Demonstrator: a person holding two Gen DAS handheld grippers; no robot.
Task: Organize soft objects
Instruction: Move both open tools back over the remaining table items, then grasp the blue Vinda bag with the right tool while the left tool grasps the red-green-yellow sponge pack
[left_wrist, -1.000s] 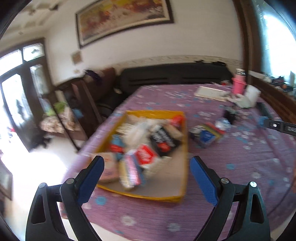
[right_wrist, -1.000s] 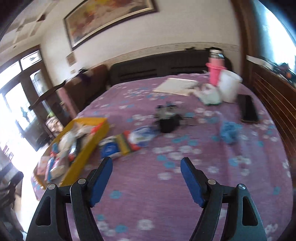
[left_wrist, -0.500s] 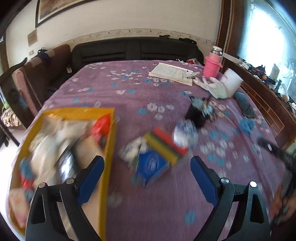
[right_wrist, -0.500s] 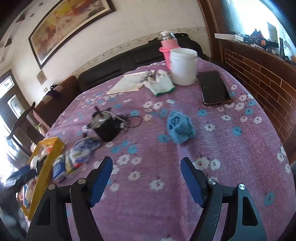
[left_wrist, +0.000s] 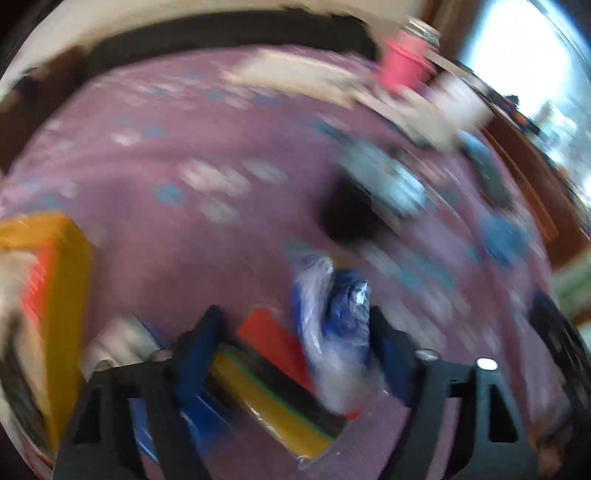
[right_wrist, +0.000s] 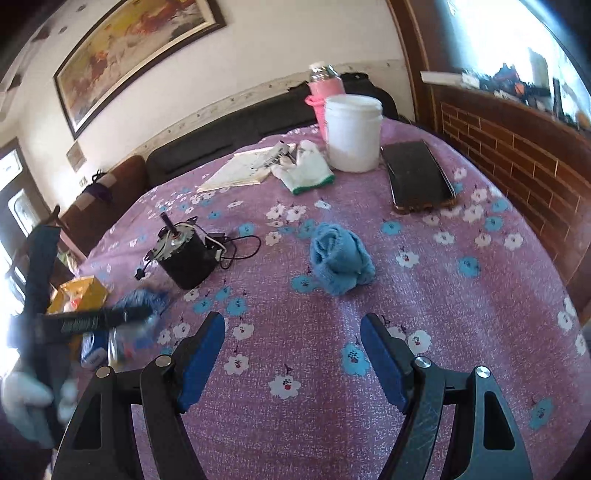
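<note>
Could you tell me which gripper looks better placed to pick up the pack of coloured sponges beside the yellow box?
Left. The left gripper is right over the sponge pack, jaws just closing around it. The right gripper points at bare tablecloth near the blue cloth.

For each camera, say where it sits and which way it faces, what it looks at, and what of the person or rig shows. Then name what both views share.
Left wrist: sits on the left gripper, tilted steeply down at a sponge pack and a plastic bag lying between its jaws, which have just been closing; its own blue fingers show.
Right wrist: sits on the right gripper, facing across the table at a blue cloth; its open fingers show, and the left gripper at the left edge.
Shared: black motor, yellow box, pink bottle.
</note>
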